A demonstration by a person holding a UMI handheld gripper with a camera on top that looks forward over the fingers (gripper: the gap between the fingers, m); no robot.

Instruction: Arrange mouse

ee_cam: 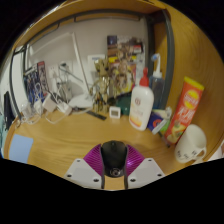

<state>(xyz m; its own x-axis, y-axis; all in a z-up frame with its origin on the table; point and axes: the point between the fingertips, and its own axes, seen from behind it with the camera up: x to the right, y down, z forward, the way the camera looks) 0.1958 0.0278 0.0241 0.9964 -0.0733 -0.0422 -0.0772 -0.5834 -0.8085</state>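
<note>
A wooden tabletop (pixel 70 135) fills the scene, with a white wall behind. Nearest, the jaws of the gripper (pixel 114 170) hold one black mouse (pixel 114 153) between the two purple pads (pixel 97 158), which press on its sides; the gripper points level over the tabletop. Farther on stand one white bottle (pixel 142 103), one orange snack bag (pixel 185 107) and one white round object (pixel 190 143).

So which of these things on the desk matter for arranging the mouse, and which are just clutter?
Job:
- black mouse, between the gripper fingers
- wooden desk

Lying about:
- white lotion bottle
- yellow snack bag
- white mouse
- blue pad
</note>
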